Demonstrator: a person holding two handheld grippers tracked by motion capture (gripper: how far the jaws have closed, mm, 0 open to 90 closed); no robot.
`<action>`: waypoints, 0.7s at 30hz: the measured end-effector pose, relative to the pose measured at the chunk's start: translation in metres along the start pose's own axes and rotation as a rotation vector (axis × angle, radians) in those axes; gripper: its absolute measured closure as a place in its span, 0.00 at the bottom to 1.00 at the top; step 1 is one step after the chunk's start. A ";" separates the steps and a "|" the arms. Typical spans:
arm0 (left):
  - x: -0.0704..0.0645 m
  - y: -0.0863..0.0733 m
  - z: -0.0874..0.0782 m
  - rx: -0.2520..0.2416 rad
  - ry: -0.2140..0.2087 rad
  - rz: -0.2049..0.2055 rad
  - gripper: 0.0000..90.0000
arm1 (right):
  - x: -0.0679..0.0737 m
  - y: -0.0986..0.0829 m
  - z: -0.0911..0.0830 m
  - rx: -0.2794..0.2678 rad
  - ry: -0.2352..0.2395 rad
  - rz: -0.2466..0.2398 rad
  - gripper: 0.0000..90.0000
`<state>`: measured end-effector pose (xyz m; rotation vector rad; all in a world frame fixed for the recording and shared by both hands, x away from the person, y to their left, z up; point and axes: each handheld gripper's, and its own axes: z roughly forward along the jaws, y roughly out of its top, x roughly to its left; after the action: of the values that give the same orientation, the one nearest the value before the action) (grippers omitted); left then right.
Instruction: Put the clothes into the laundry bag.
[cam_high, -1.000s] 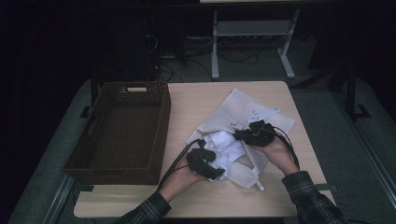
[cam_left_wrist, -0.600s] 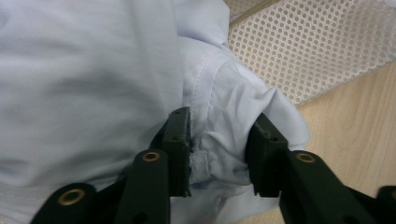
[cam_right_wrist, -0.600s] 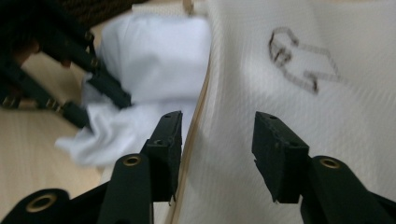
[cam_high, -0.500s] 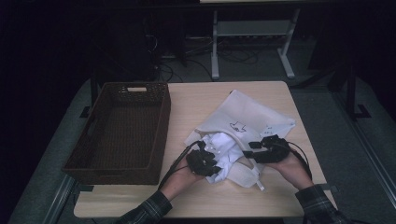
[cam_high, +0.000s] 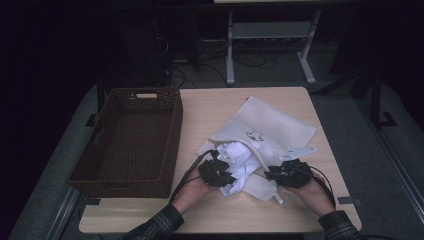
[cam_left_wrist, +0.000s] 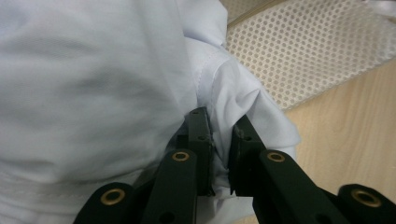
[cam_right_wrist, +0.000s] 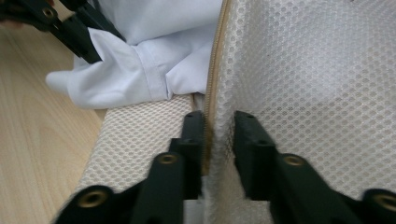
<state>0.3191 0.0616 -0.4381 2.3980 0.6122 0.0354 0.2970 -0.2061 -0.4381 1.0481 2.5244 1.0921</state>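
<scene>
A white mesh laundry bag (cam_high: 272, 127) lies on the wooden table (cam_high: 210, 107), its open mouth toward the person. A white shirt (cam_high: 239, 159) bulges out of that mouth. My left gripper (cam_high: 220, 176) is shut on a fold of the white shirt (cam_left_wrist: 233, 93) near the bag's opening. My right gripper (cam_high: 280, 176) is shut on the zipper edge of the mesh bag (cam_right_wrist: 303, 70), with the bag's beige zipper (cam_right_wrist: 215, 70) running between its jaws. In the right gripper view the left gripper (cam_right_wrist: 70, 32) shows at top left, holding the shirt (cam_right_wrist: 140, 60).
A dark woven basket (cam_high: 132, 137) stands on the table's left side, close beside the left hand. Bare wood lies in front of both hands up to the table's near edge. Metal stand legs (cam_high: 270, 45) and cables sit on the floor beyond the table.
My right gripper has moved from the bag's upper middle down toward the near edge, to the zipper rim. The left gripper has stayed on the shirt.
</scene>
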 end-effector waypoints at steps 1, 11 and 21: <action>0.000 0.001 -0.002 -0.009 -0.006 0.000 0.93 | 0.001 0.000 0.000 0.000 -0.006 -0.006 0.88; -0.014 0.023 -0.031 -0.140 -0.017 0.046 0.95 | 0.002 0.004 -0.008 -0.027 -0.024 -0.034 0.94; -0.021 0.053 -0.017 -0.157 0.015 0.088 0.95 | 0.004 0.010 -0.017 -0.082 -0.010 -0.032 0.95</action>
<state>0.3195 0.0261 -0.3900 2.2727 0.4916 0.1344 0.2921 -0.2087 -0.4186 0.9864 2.4566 1.1680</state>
